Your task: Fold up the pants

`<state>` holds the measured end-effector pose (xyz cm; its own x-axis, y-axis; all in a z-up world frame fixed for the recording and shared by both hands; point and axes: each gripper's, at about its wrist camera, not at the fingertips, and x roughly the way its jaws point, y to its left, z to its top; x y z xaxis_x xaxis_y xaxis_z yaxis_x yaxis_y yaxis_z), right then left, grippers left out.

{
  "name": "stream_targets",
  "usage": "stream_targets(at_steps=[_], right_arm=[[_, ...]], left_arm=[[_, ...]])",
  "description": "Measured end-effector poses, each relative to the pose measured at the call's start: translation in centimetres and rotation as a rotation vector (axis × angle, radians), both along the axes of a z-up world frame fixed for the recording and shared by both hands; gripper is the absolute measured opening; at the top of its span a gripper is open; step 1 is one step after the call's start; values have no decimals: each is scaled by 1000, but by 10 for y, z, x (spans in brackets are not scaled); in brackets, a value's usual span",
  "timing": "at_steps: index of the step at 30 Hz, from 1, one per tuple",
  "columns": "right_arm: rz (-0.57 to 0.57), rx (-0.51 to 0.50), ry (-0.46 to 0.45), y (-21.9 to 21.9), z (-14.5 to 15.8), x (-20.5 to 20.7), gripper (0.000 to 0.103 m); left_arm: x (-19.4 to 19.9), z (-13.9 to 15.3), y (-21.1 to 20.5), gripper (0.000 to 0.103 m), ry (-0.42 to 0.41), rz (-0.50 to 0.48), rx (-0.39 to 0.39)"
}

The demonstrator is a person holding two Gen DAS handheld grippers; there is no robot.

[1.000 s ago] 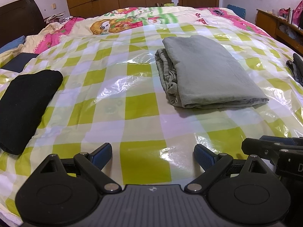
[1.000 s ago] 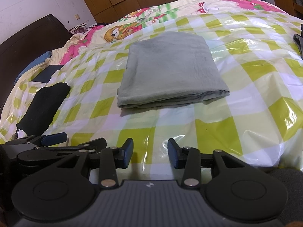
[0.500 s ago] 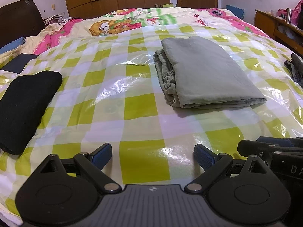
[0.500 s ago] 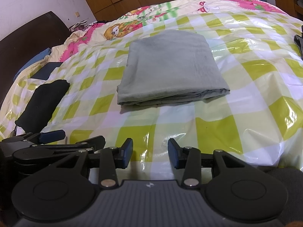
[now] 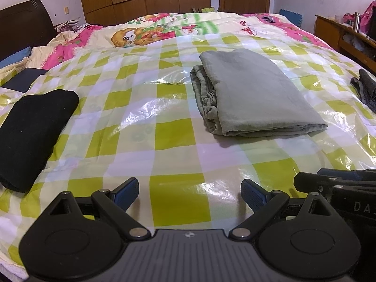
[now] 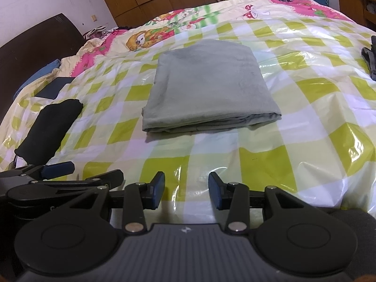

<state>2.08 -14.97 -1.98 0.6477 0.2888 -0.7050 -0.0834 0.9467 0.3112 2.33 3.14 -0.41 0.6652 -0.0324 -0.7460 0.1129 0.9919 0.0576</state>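
Your grey-green pants (image 6: 206,87) lie folded mid-bed, beyond both grippers; left gripper (image 5: 189,193) gapes wide, right gripper (image 6: 186,192) narrower, both empty; soft, limp cloth likely slides on glossy cover (image 6: 293,127); pinch the near layered edge.

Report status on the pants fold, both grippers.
Left gripper open, empty. Right gripper open, empty. Grey-green pants lie folded flat on the checkered cover, untouched. Black folded garment off to the side; nothing in the way.
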Motion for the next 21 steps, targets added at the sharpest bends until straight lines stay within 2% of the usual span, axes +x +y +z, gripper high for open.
stream_targets(at_steps=[21], right_arm=[[1, -12, -4, 3, 0, -1, 42]], left_arm=[[-5, 4, 0, 103, -14, -9, 2]])
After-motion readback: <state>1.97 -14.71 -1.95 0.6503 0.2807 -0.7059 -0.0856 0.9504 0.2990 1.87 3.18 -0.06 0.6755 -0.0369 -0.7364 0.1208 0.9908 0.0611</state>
